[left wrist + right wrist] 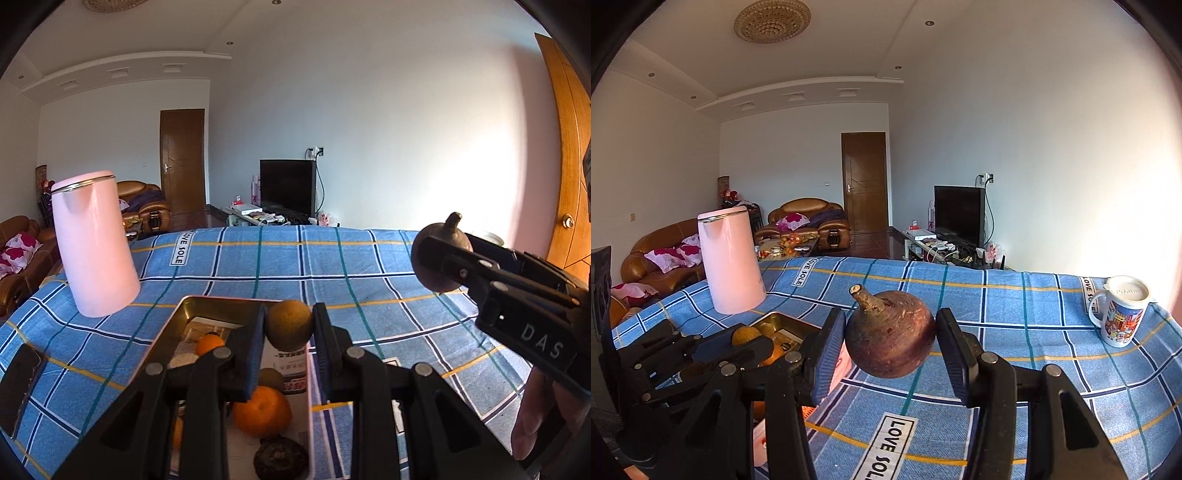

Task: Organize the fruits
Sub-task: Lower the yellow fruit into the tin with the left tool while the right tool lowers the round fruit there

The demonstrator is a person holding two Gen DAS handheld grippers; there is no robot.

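My left gripper [289,328] is shut on a small brown-green round fruit [289,324] and holds it above a rectangular metal tin [192,306]. The tin holds an orange [261,410], a smaller orange [209,345], a kiwi [270,377] and a dark wrinkled fruit [280,458]. My right gripper [891,338] is shut on a dark purple-brown round fruit with a stem [890,334], held in the air above the cloth. That fruit also shows at the right of the left wrist view [439,254], right of the tin. The left gripper [738,343] shows in the right wrist view over the tin [775,321].
The table has a blue checked cloth [332,266]. A pink kettle [94,243] stands at the back left of the tin. A dark phone [22,384] lies at the left edge. A lidded cartoon mug [1121,314] stands at the far right. Sofas and a TV are behind.
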